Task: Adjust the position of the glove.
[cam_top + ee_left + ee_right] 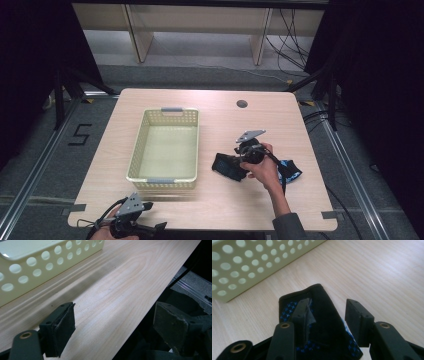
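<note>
Right tongs [235, 165]: black, grey three-cornered plate on top, black cable trailing. Left tongs [150, 231] same. Brass-coloured rivets, worn black pads [358, 320]. Grey sleeve [289, 226].

The light wooden table [210, 200] carries a cream plastic basket [165, 145] with round holes left of its middle, a black cloth with blue marks [227, 166] just right of the basket, and another blue-black cloth [291, 170] nearer the right edge
</note>
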Demonstrator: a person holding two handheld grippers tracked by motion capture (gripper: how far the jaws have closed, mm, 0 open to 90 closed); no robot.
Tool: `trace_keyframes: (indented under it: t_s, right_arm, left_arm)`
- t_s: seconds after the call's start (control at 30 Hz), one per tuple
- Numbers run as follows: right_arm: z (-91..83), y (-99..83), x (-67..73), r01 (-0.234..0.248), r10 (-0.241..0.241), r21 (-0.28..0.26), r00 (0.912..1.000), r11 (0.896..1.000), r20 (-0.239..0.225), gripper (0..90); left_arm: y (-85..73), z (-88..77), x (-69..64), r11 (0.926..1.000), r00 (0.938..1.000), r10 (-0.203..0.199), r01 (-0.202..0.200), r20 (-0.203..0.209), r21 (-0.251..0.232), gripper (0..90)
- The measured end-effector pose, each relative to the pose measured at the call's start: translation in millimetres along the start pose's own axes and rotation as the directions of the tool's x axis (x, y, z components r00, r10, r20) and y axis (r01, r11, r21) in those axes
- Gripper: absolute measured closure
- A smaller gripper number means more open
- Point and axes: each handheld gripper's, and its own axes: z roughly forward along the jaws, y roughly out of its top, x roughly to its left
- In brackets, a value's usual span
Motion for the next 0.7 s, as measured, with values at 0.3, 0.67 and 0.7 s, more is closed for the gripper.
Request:
trace_keyframes:
  t_s: [0.3,0.67,0.7]
  right_arm:
    - [22.8,8.8,-6.8,0.005,-0.003,0.08,0.9997,0.997,-0.023,59.7]
    - [33.8,-6.1,-24.4,-0.016,0.032,0.135,0.9927,0.991,-0.116,67.6]
    - [33.6,-8.1,-24.5,-0.029,0.044,0.123,0.9912,0.992,-0.125,72.9]
  left_arm:
    - [-0.3,-0.4,-0.4,1.0,1.0,0.001,-0.001,-0.003,-0.002,17.1]
    - [-0.8,-0.9,0.2,1.0,1.0,-0.004,0.004,0.0,0.008,17.1]
    - [-1.1,-0.3,-0.6,1.0,1.0,-0.007,0.007,-0.001,0.0,17.1]
